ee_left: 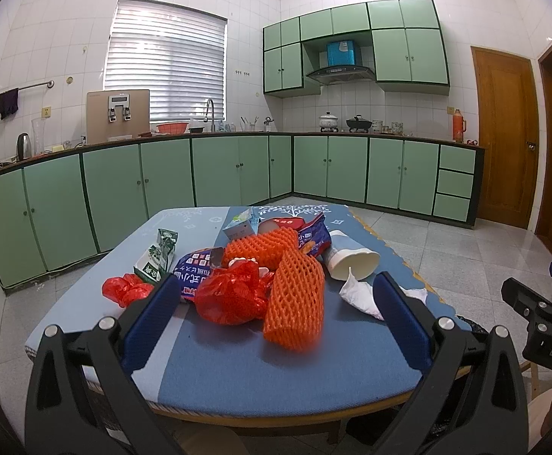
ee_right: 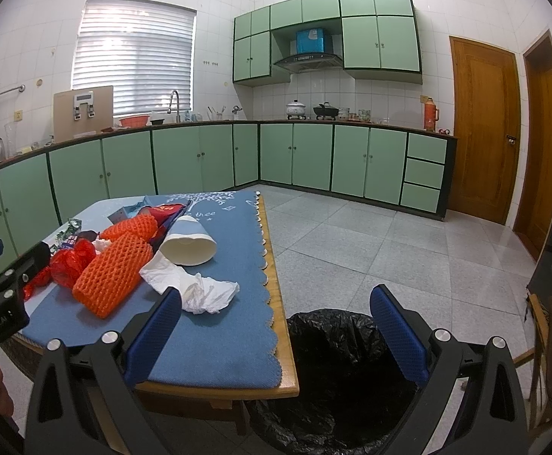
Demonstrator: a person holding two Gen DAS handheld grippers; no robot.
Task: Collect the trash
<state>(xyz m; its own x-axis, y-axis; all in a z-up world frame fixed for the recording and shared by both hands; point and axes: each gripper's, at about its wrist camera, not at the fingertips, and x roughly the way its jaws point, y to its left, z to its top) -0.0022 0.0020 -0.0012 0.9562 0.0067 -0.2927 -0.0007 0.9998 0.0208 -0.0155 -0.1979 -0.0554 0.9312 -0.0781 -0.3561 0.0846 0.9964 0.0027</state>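
Note:
A pile of trash lies on the blue-clothed table (ee_left: 276,360): two orange foam nets (ee_left: 294,299), a red plastic bag (ee_left: 234,295), a green carton (ee_left: 158,258), a blue snack wrapper (ee_left: 196,269), a tipped white paper cup (ee_left: 351,261) and crumpled white tissue (ee_left: 359,295). My left gripper (ee_left: 274,288) is open above the table's near edge, the pile between its fingers' line of sight. My right gripper (ee_right: 276,303) is open and empty over the bin with a black bag (ee_right: 336,371) beside the table (ee_right: 219,341). The foam net (ee_right: 112,276), cup (ee_right: 188,242) and tissue (ee_right: 196,288) show there too.
Green kitchen cabinets (ee_left: 238,167) run along the far walls, with a wooden door (ee_left: 503,136) at right. Grey tiled floor (ee_right: 389,242) lies right of the table. The left gripper's body (ee_right: 2,295) shows at the right view's left edge.

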